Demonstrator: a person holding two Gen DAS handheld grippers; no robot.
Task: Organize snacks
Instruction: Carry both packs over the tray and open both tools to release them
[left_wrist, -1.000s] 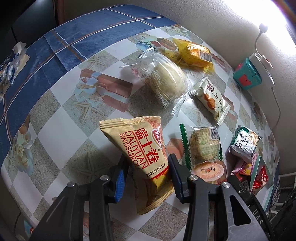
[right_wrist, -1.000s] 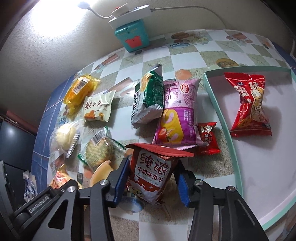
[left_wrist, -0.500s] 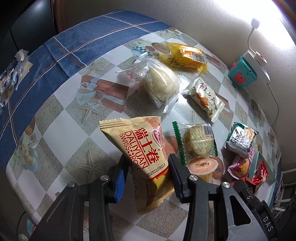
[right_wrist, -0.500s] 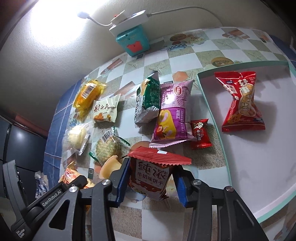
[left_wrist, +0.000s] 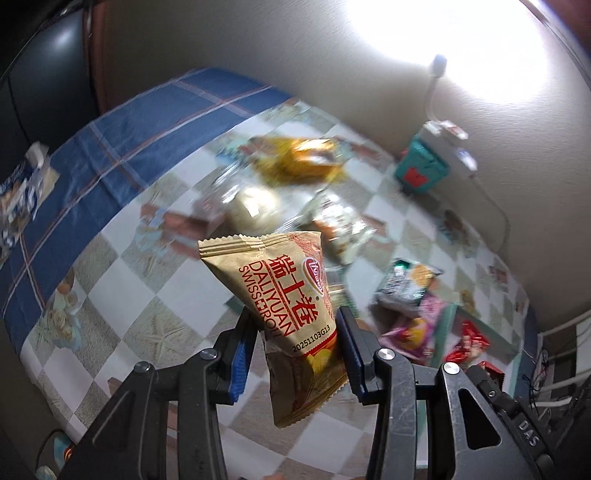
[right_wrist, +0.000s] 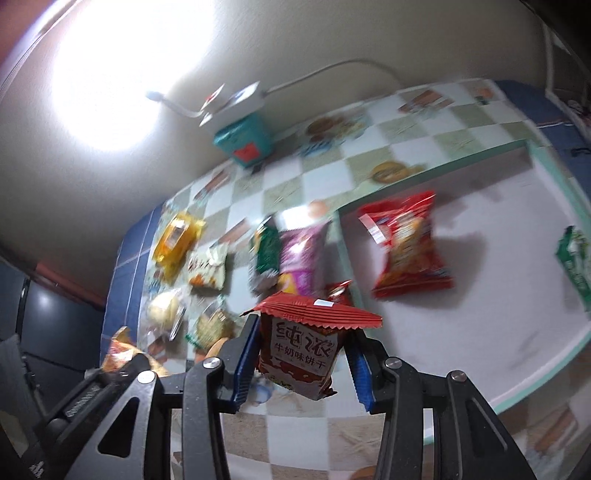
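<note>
My left gripper (left_wrist: 295, 332) is shut on a tan Swiss roll packet (left_wrist: 291, 306) and holds it high above the table. My right gripper (right_wrist: 303, 350) is shut on a red milk biscuit packet (right_wrist: 301, 350), also lifted. A white tray with a green rim (right_wrist: 436, 170) lies at the right; a red snack bag (right_wrist: 406, 243) and a green packet (right_wrist: 576, 266) lie in it. Several snacks stay on the checkered tablecloth: a yellow packet (right_wrist: 177, 236), a purple packet (right_wrist: 301, 254), a dark green packet (right_wrist: 266, 251).
A teal box (right_wrist: 245, 142) with a white power strip (right_wrist: 232, 103) on top stands against the wall under a bright lamp. The wall runs along the table's far side. A blue cloth border (left_wrist: 147, 122) edges the table at the left.
Both grippers have risen well above the table with their packets. The right view now looks more over the tray, and a green packet in it has come into view.
</note>
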